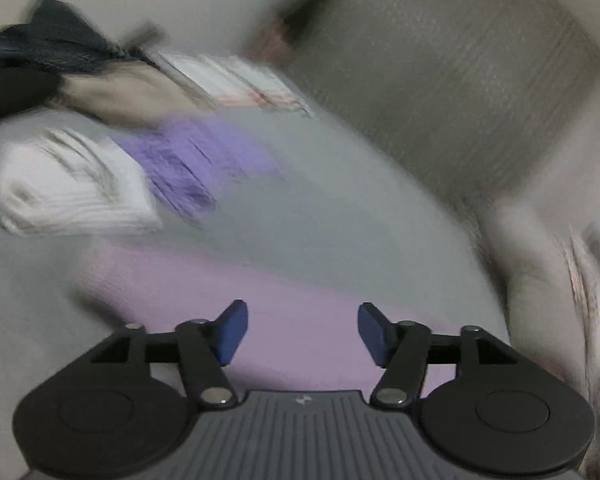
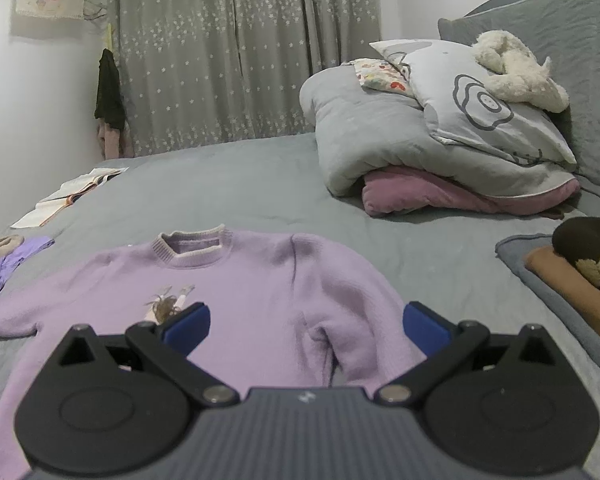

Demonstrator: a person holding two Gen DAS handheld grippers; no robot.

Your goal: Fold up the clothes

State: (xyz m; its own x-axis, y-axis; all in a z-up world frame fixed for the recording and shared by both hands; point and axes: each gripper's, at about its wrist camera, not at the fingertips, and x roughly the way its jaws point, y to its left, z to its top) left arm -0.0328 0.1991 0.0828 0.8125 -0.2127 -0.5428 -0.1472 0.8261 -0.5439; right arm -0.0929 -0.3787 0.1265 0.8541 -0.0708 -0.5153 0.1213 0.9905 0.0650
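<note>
A lilac sweater point(image 2: 236, 292) is lying flat, front up, on the grey bed point(image 2: 260, 184), collar at the far side. The right gripper point(image 2: 306, 326) is hovering wide open over its near right part, holding nothing. The left gripper point(image 1: 302, 334) is gaping empty above the blurred sweater point(image 1: 260, 312), with folded clothes point(image 1: 132, 168) lying far left.

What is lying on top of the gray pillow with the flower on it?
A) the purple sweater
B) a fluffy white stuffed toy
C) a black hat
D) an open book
B: the fluffy white stuffed toy rests on the flower-print pillow, while the purple sweater lies flat on the gray bed.
</note>
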